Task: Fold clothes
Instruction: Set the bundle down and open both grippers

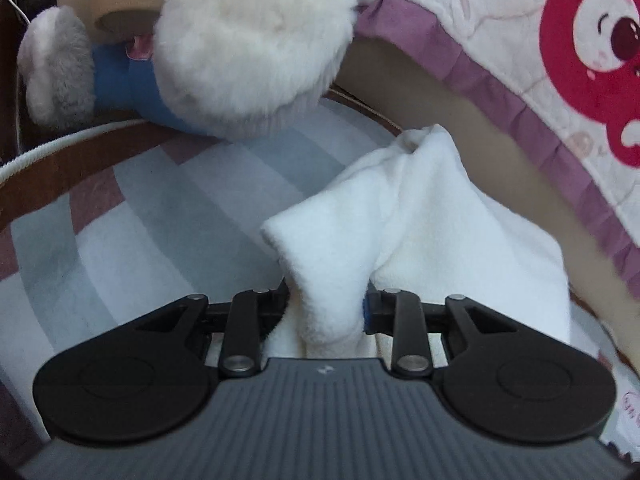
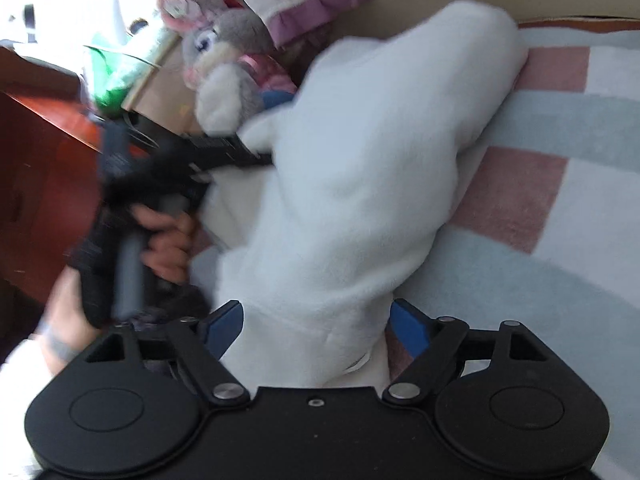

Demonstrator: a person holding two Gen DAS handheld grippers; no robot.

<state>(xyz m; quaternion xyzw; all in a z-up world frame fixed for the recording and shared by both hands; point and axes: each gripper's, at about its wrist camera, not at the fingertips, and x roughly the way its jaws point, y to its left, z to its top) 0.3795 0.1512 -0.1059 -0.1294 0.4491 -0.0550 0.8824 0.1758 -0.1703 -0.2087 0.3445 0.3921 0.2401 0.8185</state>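
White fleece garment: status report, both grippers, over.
Left gripper shut on white fleece garment. Right gripper shut on it too. Grey plush rabbit beside garment on striped rug.

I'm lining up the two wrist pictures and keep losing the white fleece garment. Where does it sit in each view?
Left wrist: the white fleece garment fills the lower centre-right, bunched between the left gripper fingers.
Right wrist: it runs from the right gripper at bottom centre up to the upper right.
Shared landmark: the grey-and-white bunny plush, top left in the left view, upper left of centre in the right view.
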